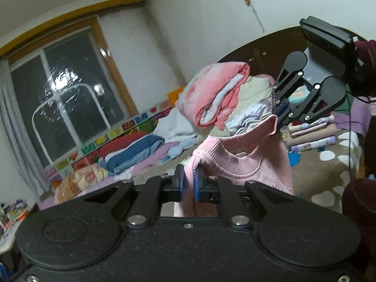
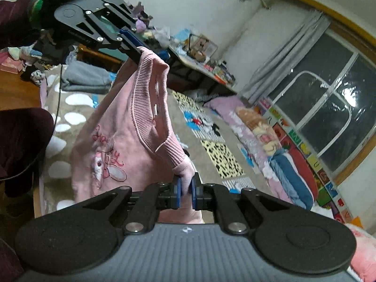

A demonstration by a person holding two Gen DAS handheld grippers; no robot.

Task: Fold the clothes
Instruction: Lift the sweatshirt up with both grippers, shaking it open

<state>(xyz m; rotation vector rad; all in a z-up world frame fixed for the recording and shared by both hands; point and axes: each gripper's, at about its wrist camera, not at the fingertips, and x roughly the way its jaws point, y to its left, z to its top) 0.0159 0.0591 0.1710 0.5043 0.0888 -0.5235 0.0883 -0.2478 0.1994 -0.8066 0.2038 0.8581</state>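
I see a bed [image 2: 77, 171] under a brown blanket with white spots, filling the lower part of both wrist views. At its far end in the left wrist view sits a heap of bedding [image 1: 218, 94] topped by a rolled pink quilt, with a low stack of folded clothes [image 1: 310, 131] just beside it. A dark window [image 1: 61, 94] fills the wall on the far side of the bed, and a cluttered desk [image 2: 202, 58] stands along the wall in the right wrist view.

Hanging in the air above the blanket is the pink sweater [image 2: 112, 141] I am working on, its ribbed collar stretched between my two tools and a cartoon print facing the right camera.

My left gripper [image 1: 189, 181] is clamped on one shoulder of the sweater, blue pads [image 1: 197, 185] pressing the bunched fabric. My right gripper [image 2: 185, 190] is clamped on the other shoulder, cloth pinched between its pads the same way. A dark red sleeve [image 1: 366, 68] shows behind the right one.
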